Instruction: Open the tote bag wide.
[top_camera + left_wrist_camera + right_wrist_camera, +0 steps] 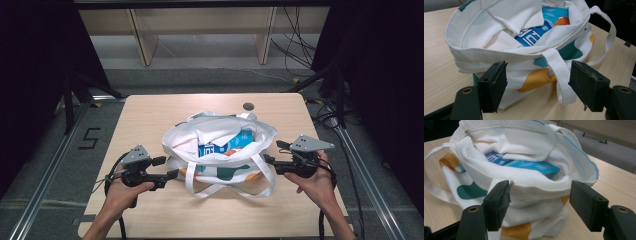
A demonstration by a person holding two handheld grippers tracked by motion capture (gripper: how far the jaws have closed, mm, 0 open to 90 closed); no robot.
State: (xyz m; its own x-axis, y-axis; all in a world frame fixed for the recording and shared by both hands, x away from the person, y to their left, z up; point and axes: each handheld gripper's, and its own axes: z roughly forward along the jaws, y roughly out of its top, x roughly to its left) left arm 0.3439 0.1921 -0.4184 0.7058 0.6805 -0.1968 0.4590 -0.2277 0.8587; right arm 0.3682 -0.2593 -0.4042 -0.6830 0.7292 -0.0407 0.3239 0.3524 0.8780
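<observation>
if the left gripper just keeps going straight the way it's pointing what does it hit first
Most likely the side of the tote bag. The left gripper has open jaws aimed at the bag's cloth wall just below its rim, with the white strap hanging between them. Depth is hard to judge, so the strap may touch first.

The bag [506,53] hides most of the blue pack [536,32], whose print at 12 o'clock is too blurred to read.

A black "5" [89,138] on the floor left of the table; white lettering on the blue pack [534,35] unreadable.
</observation>
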